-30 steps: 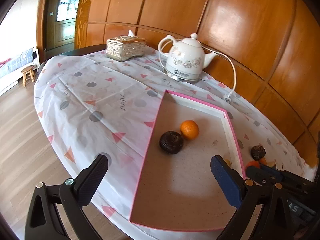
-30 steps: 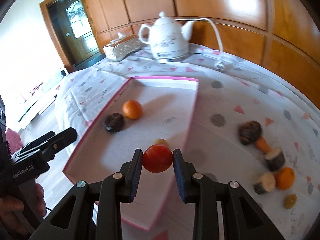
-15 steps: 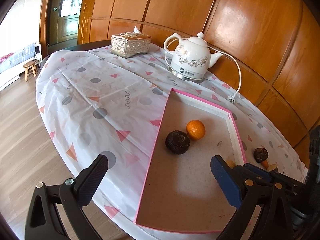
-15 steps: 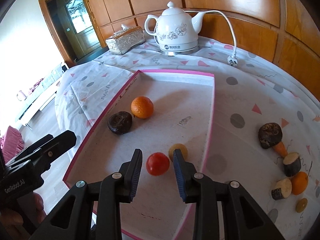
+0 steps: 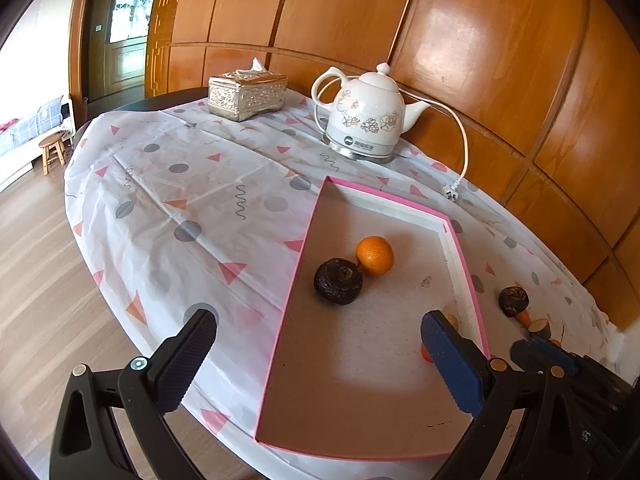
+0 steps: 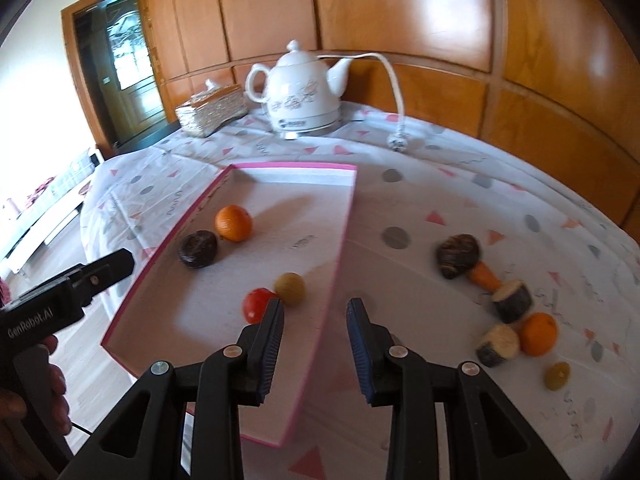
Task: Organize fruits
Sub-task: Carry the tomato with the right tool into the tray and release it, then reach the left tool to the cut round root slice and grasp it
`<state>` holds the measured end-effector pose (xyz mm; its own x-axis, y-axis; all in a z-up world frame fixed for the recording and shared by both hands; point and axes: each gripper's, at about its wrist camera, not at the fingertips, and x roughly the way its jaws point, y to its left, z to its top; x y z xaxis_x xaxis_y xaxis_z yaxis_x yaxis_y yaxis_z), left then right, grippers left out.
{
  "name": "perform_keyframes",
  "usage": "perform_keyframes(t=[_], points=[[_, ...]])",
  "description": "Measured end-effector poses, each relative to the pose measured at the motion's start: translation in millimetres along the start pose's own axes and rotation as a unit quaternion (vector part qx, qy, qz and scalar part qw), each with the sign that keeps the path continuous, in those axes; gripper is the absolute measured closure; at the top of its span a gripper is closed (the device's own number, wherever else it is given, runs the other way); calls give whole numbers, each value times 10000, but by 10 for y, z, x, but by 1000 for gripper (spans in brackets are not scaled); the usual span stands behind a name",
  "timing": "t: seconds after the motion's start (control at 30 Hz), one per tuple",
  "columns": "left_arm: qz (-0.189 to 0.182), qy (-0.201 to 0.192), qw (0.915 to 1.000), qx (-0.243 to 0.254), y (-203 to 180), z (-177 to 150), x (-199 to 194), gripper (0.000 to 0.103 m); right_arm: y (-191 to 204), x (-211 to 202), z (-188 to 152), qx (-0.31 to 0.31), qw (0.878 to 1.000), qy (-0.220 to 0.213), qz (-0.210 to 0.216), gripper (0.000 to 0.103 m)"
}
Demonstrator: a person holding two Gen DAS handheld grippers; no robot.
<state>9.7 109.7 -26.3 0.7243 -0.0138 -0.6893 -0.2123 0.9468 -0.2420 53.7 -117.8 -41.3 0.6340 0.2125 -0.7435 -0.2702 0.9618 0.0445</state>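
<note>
Tray [image 6: 168, 240], pink-rimmed, on the tablecloth [image 6: 440, 184]: holds one dark fruit [image 6: 198, 249], one orange [image 6: 233, 223], one red fruit [image 6: 259, 304], one yellow-green fruit [image 6: 290, 288]. My left gripper [image 5: 318, 354]: fingers wide apart, empty, at the tray's near-left edge. My right gripper [image 6: 316, 338]: fingers apart, nothing between them, over the tray's right rim. Loose fruit [image 6: 538, 334] on cloth, right of the tray.

Both wrist cameras look steeply down along their fingers at the worktop [image 5: 168, 184] from close range, sharing the pink tray [image 5: 298, 264] and kettle [image 6: 304, 92].
</note>
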Motion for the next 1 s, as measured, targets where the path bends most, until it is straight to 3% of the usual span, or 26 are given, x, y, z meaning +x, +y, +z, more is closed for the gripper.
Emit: perform_keyframes(t=[0.63, 1.0], points=[[-61, 9, 9996, 261, -128, -39, -45, 0, -709, -263, -451, 851, 9932, 68, -795, 70], [-93, 34, 9990, 433, -233, -61, -50, 0, -1298, -443, -768, 1579, 9786, 165, -1306, 70]])
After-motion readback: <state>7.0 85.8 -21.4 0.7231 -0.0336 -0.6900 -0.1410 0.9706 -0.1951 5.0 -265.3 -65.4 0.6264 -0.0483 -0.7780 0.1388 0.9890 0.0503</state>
